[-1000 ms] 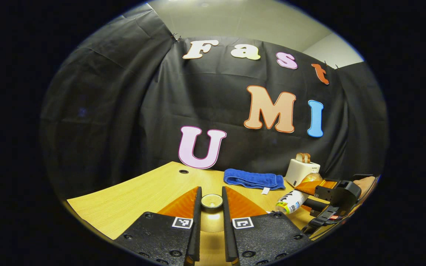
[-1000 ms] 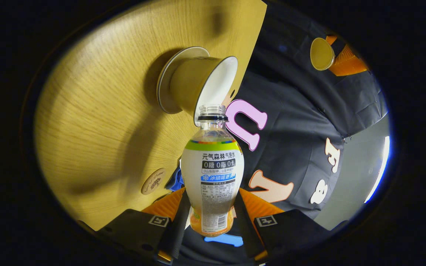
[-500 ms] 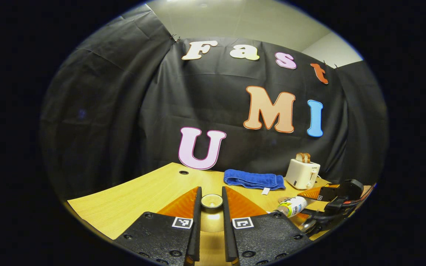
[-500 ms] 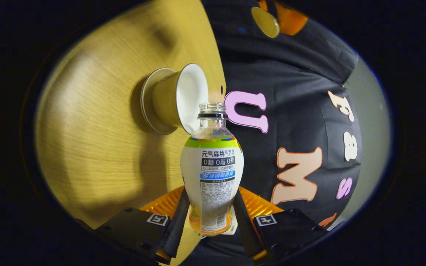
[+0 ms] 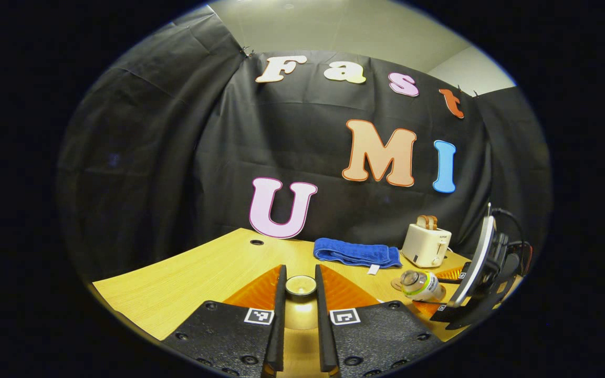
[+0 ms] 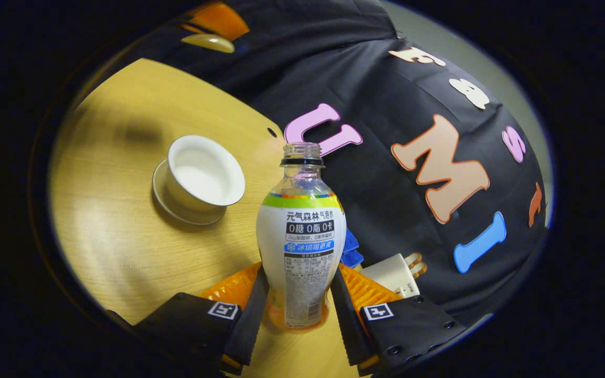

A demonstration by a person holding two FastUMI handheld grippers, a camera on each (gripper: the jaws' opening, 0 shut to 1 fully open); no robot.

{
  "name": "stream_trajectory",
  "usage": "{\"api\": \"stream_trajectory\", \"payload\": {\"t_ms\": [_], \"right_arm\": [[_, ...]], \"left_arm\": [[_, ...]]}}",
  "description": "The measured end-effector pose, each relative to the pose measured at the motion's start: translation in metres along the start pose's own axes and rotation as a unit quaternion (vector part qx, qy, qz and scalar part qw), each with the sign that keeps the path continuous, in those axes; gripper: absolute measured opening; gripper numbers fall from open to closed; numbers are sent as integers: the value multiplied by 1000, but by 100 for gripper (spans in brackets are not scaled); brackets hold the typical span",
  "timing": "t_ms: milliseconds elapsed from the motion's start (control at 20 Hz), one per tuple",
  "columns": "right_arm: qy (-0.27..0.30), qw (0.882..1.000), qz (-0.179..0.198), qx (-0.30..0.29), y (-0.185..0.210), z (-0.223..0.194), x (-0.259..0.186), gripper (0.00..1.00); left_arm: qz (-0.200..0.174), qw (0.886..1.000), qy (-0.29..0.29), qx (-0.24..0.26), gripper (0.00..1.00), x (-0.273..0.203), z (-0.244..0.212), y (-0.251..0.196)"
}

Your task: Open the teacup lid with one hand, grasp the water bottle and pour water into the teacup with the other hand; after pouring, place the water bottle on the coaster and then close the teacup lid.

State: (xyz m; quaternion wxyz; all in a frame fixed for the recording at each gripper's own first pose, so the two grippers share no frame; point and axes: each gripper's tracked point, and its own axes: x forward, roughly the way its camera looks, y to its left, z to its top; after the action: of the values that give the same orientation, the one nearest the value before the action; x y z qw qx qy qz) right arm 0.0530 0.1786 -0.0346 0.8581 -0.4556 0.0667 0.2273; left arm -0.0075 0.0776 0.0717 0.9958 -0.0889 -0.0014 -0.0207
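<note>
A clear bottle [image 6: 300, 236] with a white label and no cap stands between the fingers of my right gripper [image 6: 300, 274], which is shut on it. The open teacup [image 6: 204, 173], white inside, sits on its saucer [image 6: 176, 206] to the left of the bottle's neck, apart from it. My left gripper [image 5: 300, 278] is shut on the round teacup lid [image 5: 300, 286] and holds it above the table. In the left gripper view the right gripper [image 5: 439, 286] holds the bottle [image 5: 418, 285] at the far right. A round coaster [image 5: 395, 284] peeks out behind it.
A folded blue towel [image 5: 357, 253] and a white toaster [image 5: 427, 245] with bread in it stand at the back of the wooden table [image 5: 197, 273]. The left gripper [image 6: 210, 37] with the lid shows high up in the right gripper view.
The right gripper has swung the bottle from lying tipped at the cup's rim back toward upright and away from the cup. The left gripper holds the lid almost still.
</note>
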Motion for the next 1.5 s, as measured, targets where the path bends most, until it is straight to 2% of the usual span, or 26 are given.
{"api": "stream_trajectory", "payload": {"t_ms": [200,400,500,700,750,800,900,1050,1500], "right_arm": [[-3,996,3,93,-15,-2,7,71],[-3,985,-4,173,-33,-3,17,69],[-11,978,-15,209,-44,-2,22,72],[-23,961,-44,271,-68,-1,38,69],[-25,957,-48,286,-73,-4,42,72],[-26,952,-55,301,-79,-6,46,69],[-30,941,-65,332,-89,-12,57,71],[-35,927,-79,365,-97,-17,70,70],[-56,897,-94,428,-91,-25,95,72]], "left_arm": [[-6,1000,2,1,23,0,-3,-4],[-10,1000,6,-2,24,2,-5,-6],[-12,1000,7,-3,24,3,-6,-7],[-18,1000,11,-4,24,4,-10,-10],[-19,1000,12,-5,24,4,-10,-11],[-20,1000,12,-6,24,4,-10,-11],[-21,1000,13,-5,24,4,-11,-11],[-21,1000,10,-4,24,5,-9,-11],[-22,1000,9,-2,24,4,-8,-10]]}}
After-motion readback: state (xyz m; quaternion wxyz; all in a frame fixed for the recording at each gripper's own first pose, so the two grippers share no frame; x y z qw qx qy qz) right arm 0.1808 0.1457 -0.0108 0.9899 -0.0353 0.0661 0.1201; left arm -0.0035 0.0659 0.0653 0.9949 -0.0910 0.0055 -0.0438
